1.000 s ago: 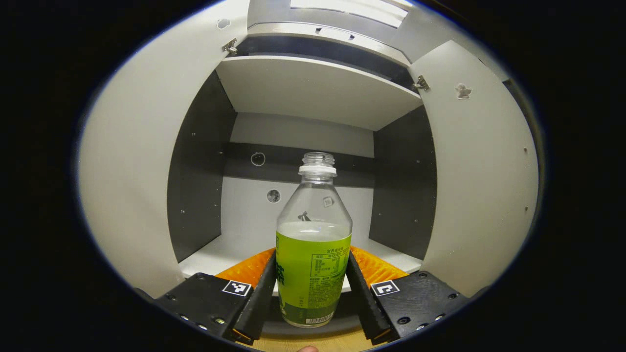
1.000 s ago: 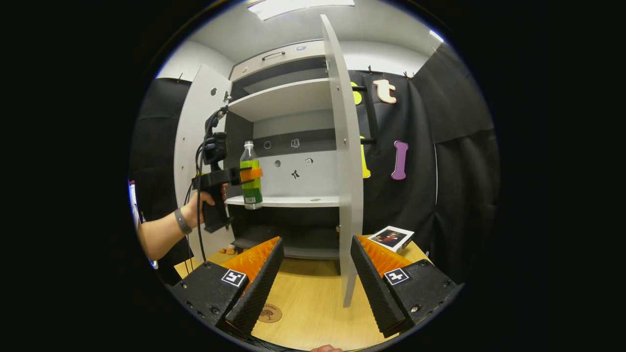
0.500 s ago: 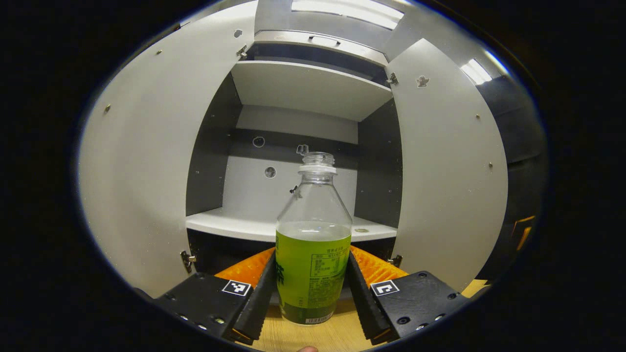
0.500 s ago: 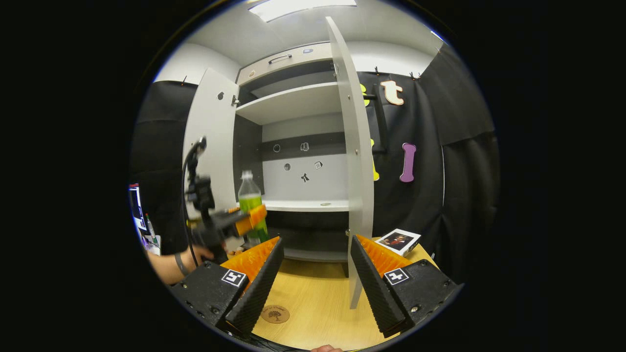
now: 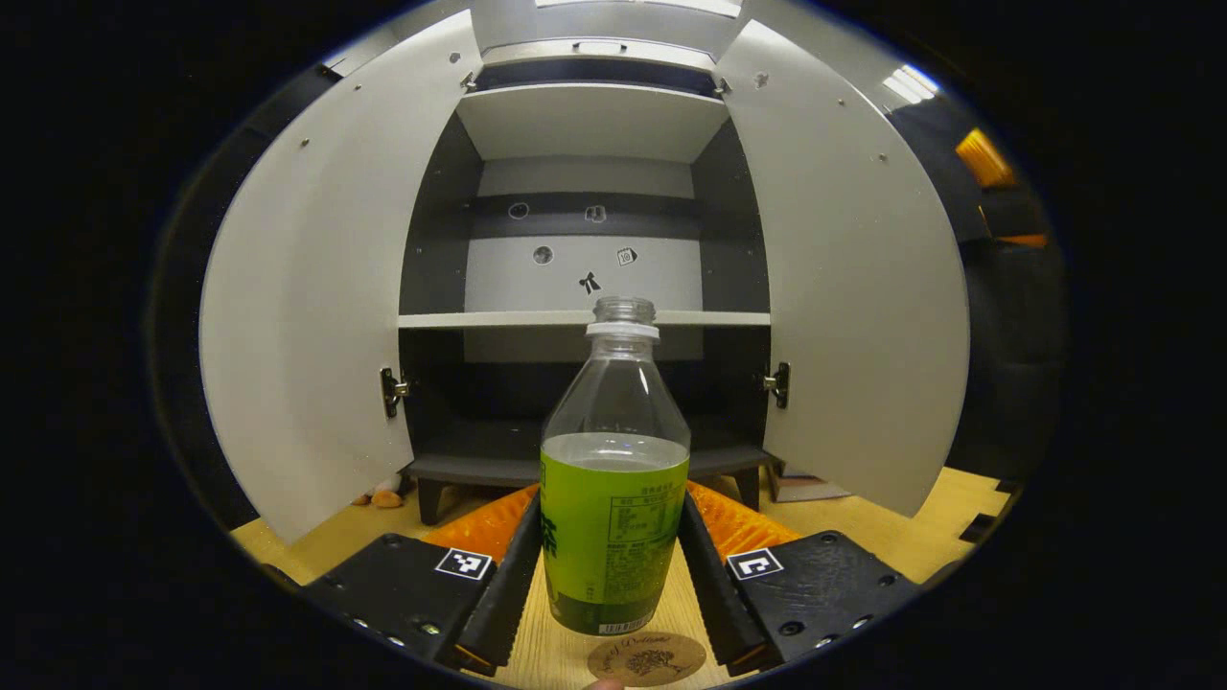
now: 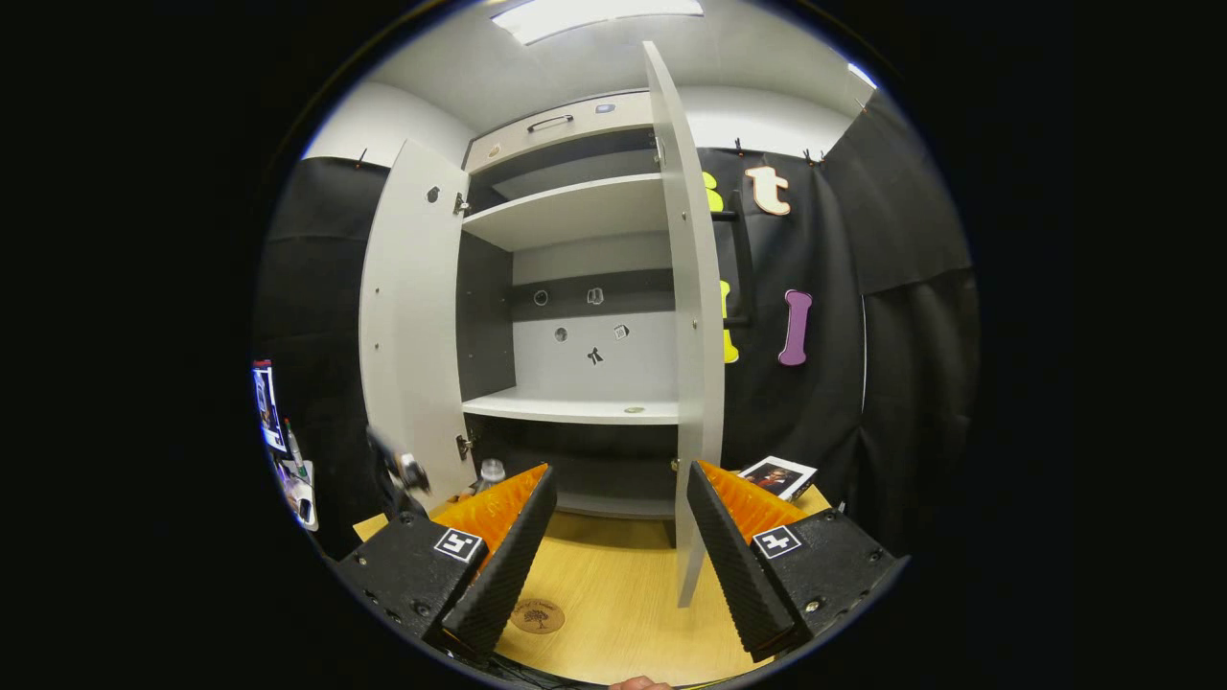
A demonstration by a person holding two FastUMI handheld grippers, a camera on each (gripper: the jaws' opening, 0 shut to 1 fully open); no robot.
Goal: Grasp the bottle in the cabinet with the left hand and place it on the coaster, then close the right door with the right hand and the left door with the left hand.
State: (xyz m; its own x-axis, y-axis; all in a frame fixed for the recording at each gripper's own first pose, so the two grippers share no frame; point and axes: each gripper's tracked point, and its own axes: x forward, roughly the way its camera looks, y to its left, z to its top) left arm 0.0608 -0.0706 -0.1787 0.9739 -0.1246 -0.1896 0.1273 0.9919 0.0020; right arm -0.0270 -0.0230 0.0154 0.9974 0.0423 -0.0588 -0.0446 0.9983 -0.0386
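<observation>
In the left gripper view my left gripper is shut on a clear bottle with a green label and no cap, held upright just above the wooden table. A round brown coaster lies right below and in front of the bottle's base. The cabinet stands ahead with its left door and right door both swung wide. In the right gripper view my right gripper is open and holds nothing, facing the edge of the right door. The coaster lies near its left finger, and the bottle's top peeks over that finger.
A small picture card lies on the wooden table at the right of the cabinet. Small orange bits sit on the table by the left door's foot. The cabinet's middle shelf is bare but for a small round mark.
My left gripper has carried the bottle out of the cabinet and down to just above the coaster. The right gripper has stayed nearly still and open.
</observation>
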